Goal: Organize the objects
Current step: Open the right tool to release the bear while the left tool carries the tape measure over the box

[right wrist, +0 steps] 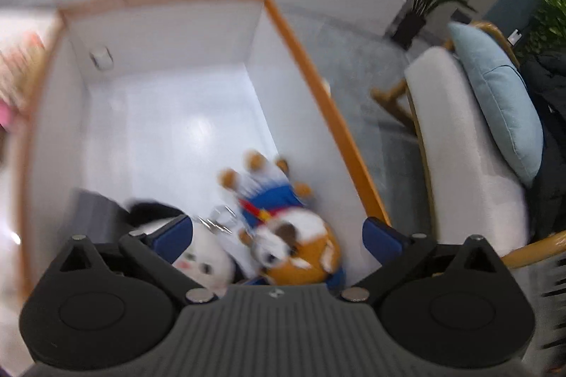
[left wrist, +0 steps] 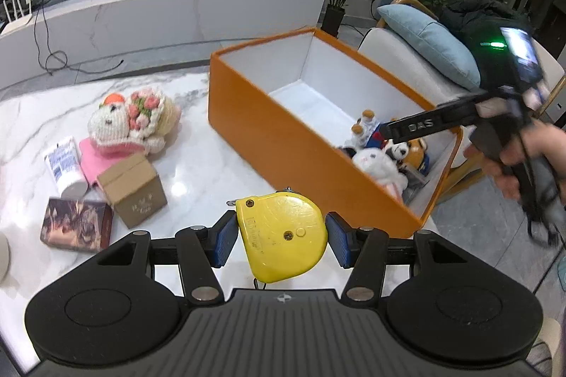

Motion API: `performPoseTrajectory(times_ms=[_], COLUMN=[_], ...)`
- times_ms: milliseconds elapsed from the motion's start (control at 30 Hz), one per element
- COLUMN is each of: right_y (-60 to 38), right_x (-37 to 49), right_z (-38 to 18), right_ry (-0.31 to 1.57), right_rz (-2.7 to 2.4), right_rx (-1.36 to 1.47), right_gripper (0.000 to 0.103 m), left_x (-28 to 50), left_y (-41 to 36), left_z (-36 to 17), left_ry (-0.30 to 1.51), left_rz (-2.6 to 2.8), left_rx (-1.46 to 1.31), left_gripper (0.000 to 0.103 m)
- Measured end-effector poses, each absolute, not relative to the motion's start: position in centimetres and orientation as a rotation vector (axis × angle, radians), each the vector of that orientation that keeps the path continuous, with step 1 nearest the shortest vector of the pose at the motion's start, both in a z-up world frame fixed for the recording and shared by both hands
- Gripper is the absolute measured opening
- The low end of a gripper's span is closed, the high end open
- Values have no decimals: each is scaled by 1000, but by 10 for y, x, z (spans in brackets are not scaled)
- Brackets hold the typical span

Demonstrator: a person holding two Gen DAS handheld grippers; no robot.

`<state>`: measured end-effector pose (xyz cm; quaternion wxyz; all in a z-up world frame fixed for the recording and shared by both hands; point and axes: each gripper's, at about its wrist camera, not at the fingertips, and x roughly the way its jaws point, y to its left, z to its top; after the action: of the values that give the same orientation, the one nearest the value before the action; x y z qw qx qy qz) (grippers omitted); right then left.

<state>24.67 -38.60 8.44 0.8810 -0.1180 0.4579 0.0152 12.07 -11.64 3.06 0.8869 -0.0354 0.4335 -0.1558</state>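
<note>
Between the blue pads of the left gripper [left wrist: 281, 241] sits a yellow tape measure [left wrist: 281, 235], clamped flat on both sides and held above the marble table [left wrist: 184, 172]. Just ahead of it and slightly to its right stands the orange box [left wrist: 283, 143], its near corner almost under the tape measure, so the drop looks like a short carry forward.

The right gripper [right wrist: 277, 235] hangs over the near end of that same box [right wrist: 311, 87] with its jaws spread wide and nothing between them. Directly below it lie the toys already put away: a white plush [right wrist: 205, 264] under its left finger and an orange-and-white plush dog [right wrist: 297, 253] in a blue outfit under the middle, with some darker items beside them that the blur leaves unclear. Farther ahead of this tool the white floor of the box is bare, so there is plenty of room.

Ahead and to the left of the left gripper, several things wait on the table: a small cardboard box [left wrist: 132, 189], a dark printed box [left wrist: 76, 225], a white tube [left wrist: 65, 170], a pink item [left wrist: 93, 161], and beyond them a crocheted bear with flowers [left wrist: 132, 120].

Judged from this, the sorting is under way but less than half done: a few toys are in, one item is in hand, and about five remain out.
</note>
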Motion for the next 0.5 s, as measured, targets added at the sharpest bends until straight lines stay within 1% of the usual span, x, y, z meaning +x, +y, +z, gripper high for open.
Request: performPoseTrajectory(times_ms=[100, 267, 333, 500], right_y=[-396, -406, -402, -398], right_x=[216, 157, 141, 112], right_z=[103, 111, 114, 130], right_ry=[900, 781, 744, 659], right_rz=[-4, -4, 24, 121], right_rx=[-84, 219, 258, 226], right_gripper=[102, 102, 102, 102], left_x=[131, 149, 158, 187], left_y=[-121, -135, -142, -167], left_z=[44, 69, 77, 86], left_ry=[890, 843, 840, 857], left_rz=[-336, -321, -330, -372], left_rx=[-74, -23, -12, 36], left_gripper=[63, 63, 63, 63])
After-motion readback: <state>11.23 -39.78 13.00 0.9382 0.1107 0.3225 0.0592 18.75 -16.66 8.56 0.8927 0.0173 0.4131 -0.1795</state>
